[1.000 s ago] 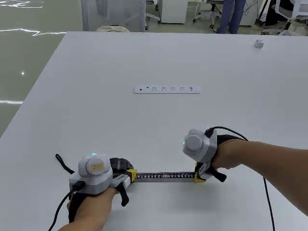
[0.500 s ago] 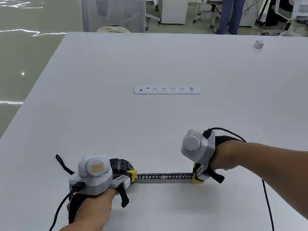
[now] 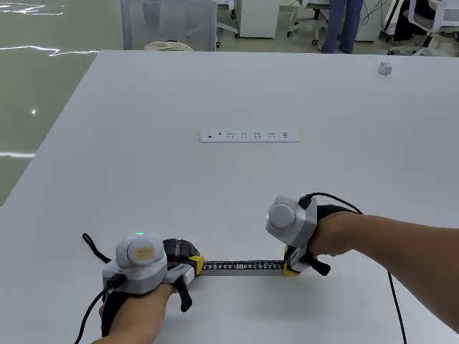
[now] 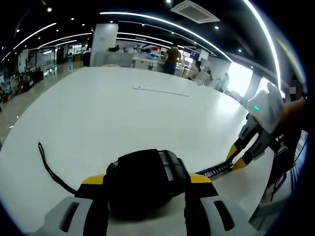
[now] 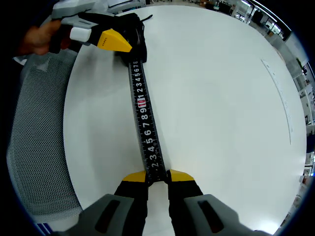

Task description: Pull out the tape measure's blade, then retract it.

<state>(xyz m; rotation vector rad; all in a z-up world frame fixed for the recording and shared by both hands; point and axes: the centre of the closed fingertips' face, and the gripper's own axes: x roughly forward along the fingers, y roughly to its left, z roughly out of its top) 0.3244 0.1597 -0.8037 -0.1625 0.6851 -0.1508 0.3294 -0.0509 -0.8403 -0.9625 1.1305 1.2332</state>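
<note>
The black-and-yellow tape measure [image 3: 179, 252] sits clamped between the yellow-tipped jaws of the left tongs [image 3: 188, 262], its case filling the gap between them in the left gripper view [image 4: 147, 183]. Its blade [image 3: 242, 266] is drawn out in a straight line from the case to the right tongs [image 3: 289, 267]. These are closed on the blade's free end, the two yellow tips pinching it from either side in the right gripper view [image 5: 157, 176]. There the printed numbers on the blade [image 5: 146, 125] climb away from the right tongs toward the case [image 5: 130, 34], and the left tongs [image 5: 115, 42] show at the far end. The blade runs low along the white worktop [image 3: 215, 193]; whether it touches the surface cannot be told.

A thin black strap [image 3: 93, 244] trails from the case on the side away from the right tongs and lies loose on the worktop, seen also from the left tongs [image 4: 49, 169]. A hand holds each pair of tongs, and a black cable [image 3: 337, 195] loops over the right wrist.

Well beyond both tongs, a white power strip [image 3: 249, 133] lies flat on the worktop. Farther off, toward the right tongs' side, a small pale object [image 3: 385, 67] rests near the far edge. A person's legs [image 3: 343, 21] stand past the worktop.
</note>
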